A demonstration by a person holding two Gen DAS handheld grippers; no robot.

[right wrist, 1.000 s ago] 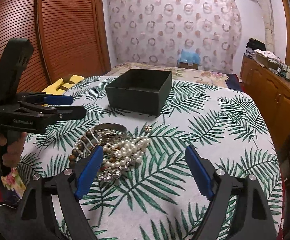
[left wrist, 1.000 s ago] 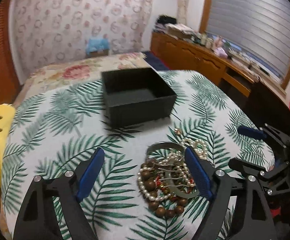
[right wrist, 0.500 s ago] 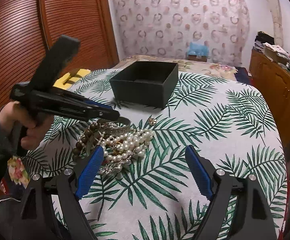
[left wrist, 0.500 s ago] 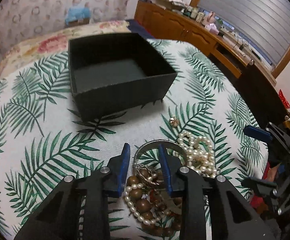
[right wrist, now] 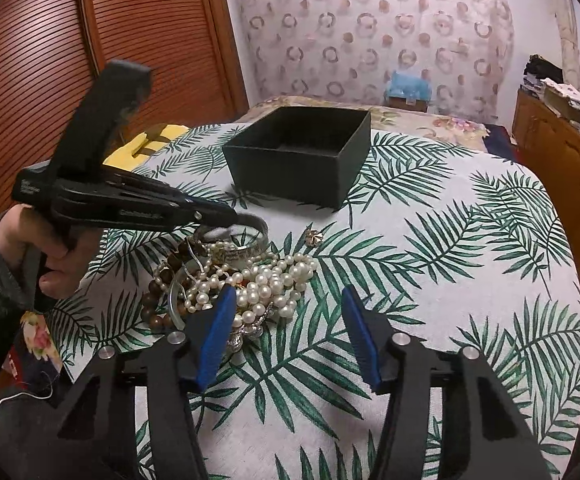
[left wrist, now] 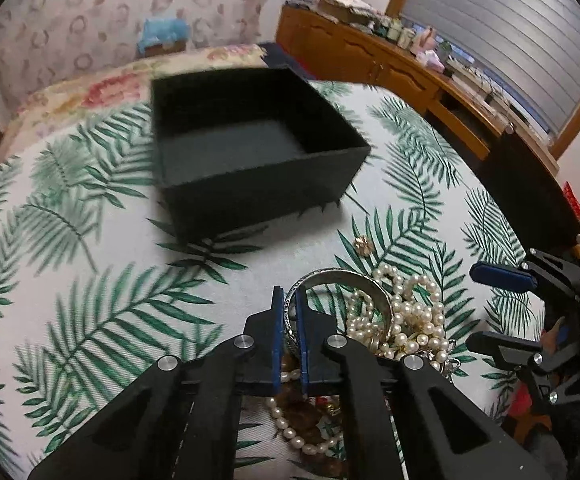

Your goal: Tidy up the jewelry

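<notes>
Currently left tongs (left wrist: 289,300) sit pinched together on the near rim of the silver bangle (left wrist: 342,280), blue pads on either side of the band. Bangle lies at the far edge of the jewelry pile (right wrist: 234,276), tilted, near side raised, far side apparently resting on pearls (left wrist: 406,312) and the leaf-print surface (left wrist: 90,288). Pearl strands and brown wooden beads (right wrist: 156,300) are heaped against and partly through the ring, with some smaller metal pieces I cannot make out. Right tongs (right wrist: 290,336) wide apart, holding nothing, hovering just near side of the pile. Black box (left wrist: 250,148), open and seemingly bare inside, stands beyond the pile, apart from it; a small gold piece (left wrist: 363,243) lies alone between box and pile. Step in hand, as I judge it: lift the bangle clear and carry it to the box. Grip is narrow, on a thin curved band, so the ring may swing or slip; keep the squeeze steady and raise slowly. Watch for a strand snagged through the ring dragging the heap along. If one comes up, the free right tongs could press the pearls down. Carry low, release inside the box walls and not from above the rim.
</notes>
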